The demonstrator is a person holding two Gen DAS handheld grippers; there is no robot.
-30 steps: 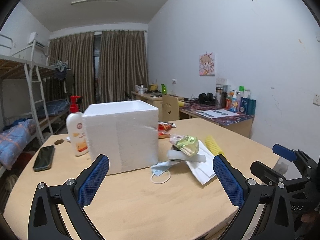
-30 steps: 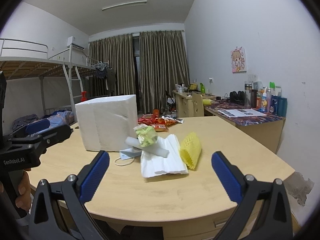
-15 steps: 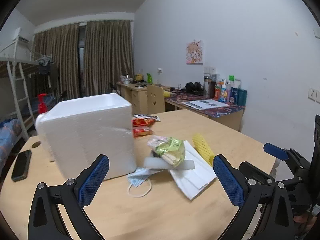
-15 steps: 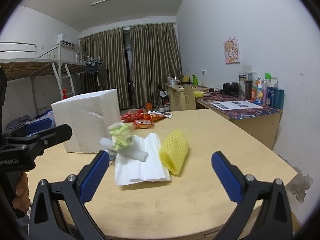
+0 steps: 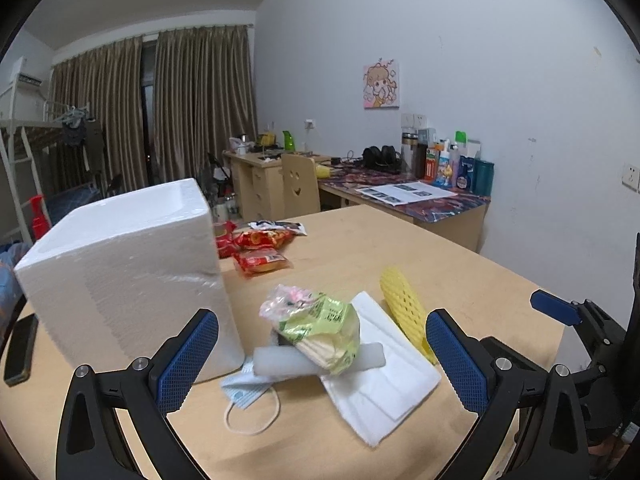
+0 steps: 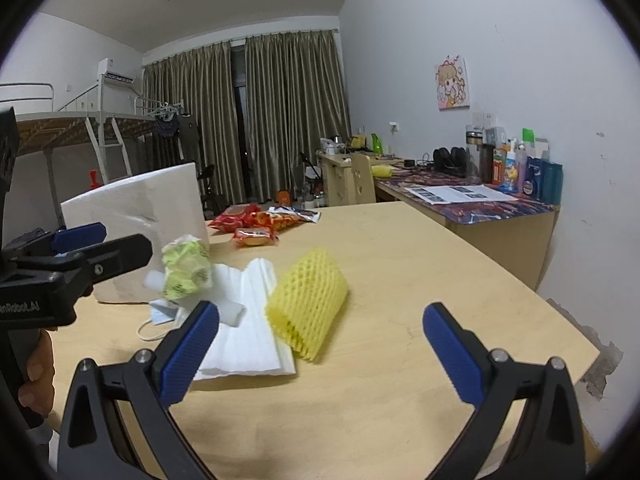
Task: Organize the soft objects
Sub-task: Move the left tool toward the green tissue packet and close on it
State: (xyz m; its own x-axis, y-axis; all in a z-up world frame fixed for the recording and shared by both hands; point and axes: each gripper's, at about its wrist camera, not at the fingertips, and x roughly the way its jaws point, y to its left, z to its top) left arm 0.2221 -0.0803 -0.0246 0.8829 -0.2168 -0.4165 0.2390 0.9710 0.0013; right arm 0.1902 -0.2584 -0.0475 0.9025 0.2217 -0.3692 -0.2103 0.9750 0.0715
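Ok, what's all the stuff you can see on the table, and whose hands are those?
White foam box: one, white, table's left side.
Yellow foam net sleeve: one, yellow, right of the pile.
White folded foam sheet: one, white, under the pile.
Green plastic bag: one, green and pink, atop the pile.
White foam stick: one, white, under the bag.
Blue face mask: one, blue, beside the box.
Red snack packets: several, red, behind the box.
Black phone: one, black, table's left edge.
Wooden table: one, tan.
Left gripper: one, black and blue, open.
Right gripper: one, black and blue, open.
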